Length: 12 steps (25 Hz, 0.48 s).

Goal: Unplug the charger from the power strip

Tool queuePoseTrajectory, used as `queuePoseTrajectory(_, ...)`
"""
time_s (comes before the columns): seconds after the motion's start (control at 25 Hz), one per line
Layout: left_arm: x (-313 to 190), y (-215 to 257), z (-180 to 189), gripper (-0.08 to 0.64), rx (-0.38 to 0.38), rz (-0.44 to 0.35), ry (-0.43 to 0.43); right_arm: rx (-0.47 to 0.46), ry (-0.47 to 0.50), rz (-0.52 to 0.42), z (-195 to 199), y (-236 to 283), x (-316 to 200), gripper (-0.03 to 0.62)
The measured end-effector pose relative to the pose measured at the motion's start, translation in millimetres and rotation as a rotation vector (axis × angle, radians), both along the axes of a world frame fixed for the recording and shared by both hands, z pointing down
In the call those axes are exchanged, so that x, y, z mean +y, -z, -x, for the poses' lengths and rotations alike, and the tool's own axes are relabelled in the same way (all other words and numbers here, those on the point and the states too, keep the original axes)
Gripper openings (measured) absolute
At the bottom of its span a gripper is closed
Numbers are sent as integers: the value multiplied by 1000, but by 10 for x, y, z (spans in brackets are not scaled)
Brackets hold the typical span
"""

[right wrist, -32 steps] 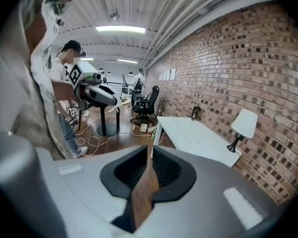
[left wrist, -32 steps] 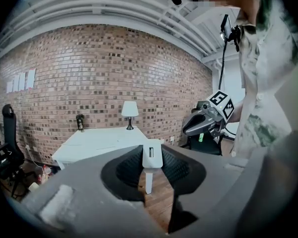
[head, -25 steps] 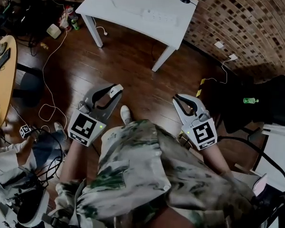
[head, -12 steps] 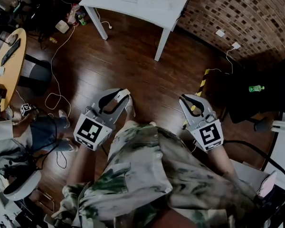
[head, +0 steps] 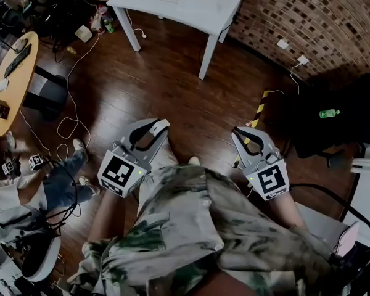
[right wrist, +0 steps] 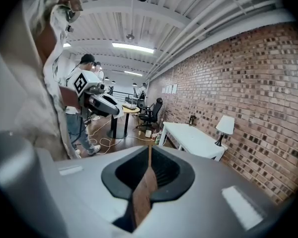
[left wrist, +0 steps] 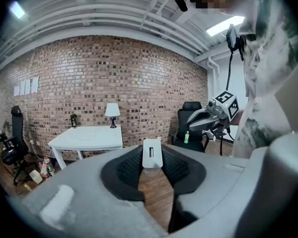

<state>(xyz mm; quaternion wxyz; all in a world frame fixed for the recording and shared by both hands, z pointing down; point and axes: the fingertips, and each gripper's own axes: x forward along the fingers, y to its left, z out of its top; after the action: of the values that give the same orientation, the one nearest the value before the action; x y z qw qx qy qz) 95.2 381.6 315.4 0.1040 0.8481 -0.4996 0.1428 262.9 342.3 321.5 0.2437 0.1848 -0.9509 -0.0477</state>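
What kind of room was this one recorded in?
Probably a shared office or lab: a brick wall, a white table, an office chair and loose cables on the wood floor.

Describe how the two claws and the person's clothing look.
Both the left claw and right claw are grey with black inner linings. Each carries a cube with black-and-white square markers. The left claw has a white tip. The person wears a pale shirt with green blotches.
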Motion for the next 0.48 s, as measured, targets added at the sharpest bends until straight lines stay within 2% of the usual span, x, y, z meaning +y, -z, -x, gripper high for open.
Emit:
queuePoseTrajectory(0.2, -110, 46, -90, 107, -23, -16, -28, -15, -30, 9, -72, 42, -13, 21)
queuePoseTrajectory(0.48, -90, 104, -70, 107, -22, -17, -13, -20, 13, 5, 42, 24, -1, 15)
